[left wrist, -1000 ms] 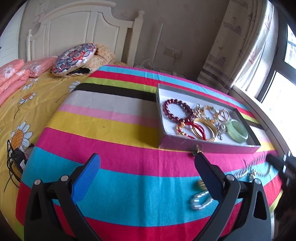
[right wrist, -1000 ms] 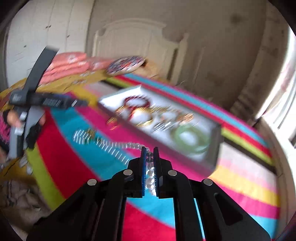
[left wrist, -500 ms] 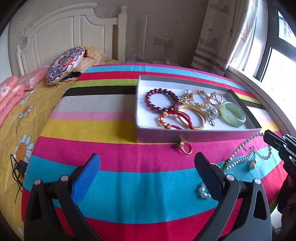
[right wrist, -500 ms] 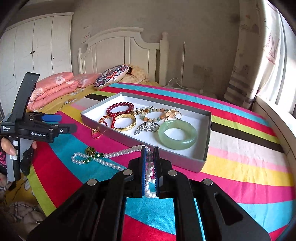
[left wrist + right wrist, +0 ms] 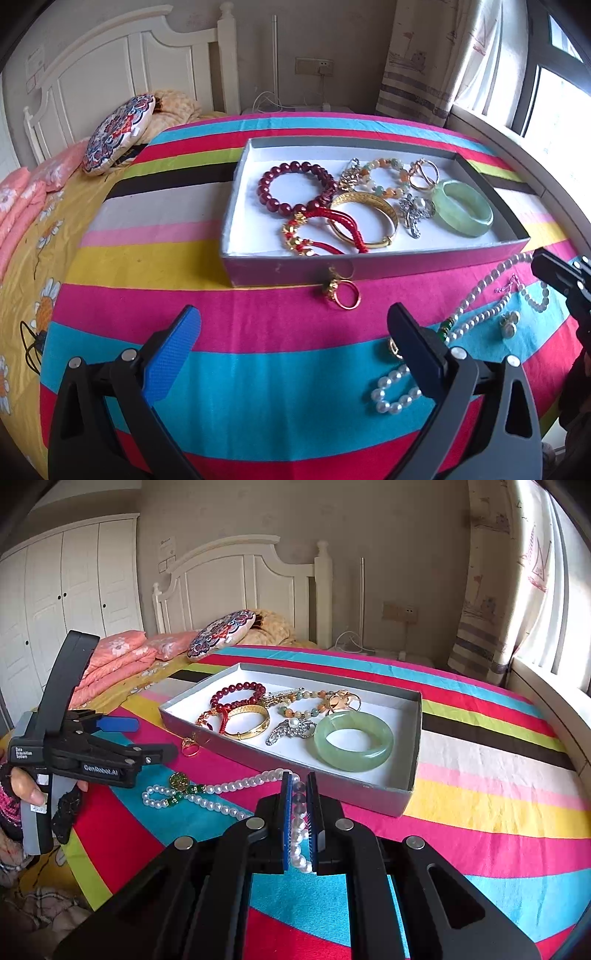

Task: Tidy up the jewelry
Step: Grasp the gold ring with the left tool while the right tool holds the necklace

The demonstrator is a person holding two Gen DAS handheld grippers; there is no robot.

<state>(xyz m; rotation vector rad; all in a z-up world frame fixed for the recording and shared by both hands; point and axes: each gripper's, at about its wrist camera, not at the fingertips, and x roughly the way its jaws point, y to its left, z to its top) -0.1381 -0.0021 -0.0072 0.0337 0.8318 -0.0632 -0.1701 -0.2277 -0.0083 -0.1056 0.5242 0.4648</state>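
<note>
A grey jewelry box (image 5: 369, 267) (image 5: 413, 746) lies on the striped cloth and holds a dark red bead bracelet (image 5: 291, 186), a gold bangle (image 5: 364, 218), a green jade bangle (image 5: 463, 208) (image 5: 352, 740) and several small pieces. A pearl necklace (image 5: 476, 295) (image 5: 221, 788) with a green-and-gold pendant trails across the cloth in front of the box. My right gripper (image 5: 298, 794) is shut on one end of the pearl necklace. A gold ring (image 5: 341, 293) (image 5: 189, 746) lies by the box's front wall. My left gripper (image 5: 293, 350) is open and empty, just short of the ring.
The striped cloth (image 5: 258, 350) covers a round table beside a bed with a patterned cushion (image 5: 118, 133) and pink folded blankets (image 5: 122, 661). A small pearl earring (image 5: 509, 325) lies near the necklace. A window and curtain stand to the right.
The left gripper has swung right and closer, so the box and ring now lie ahead of it. The right gripper stays shut on the pearls and has steadied near the box's corner.
</note>
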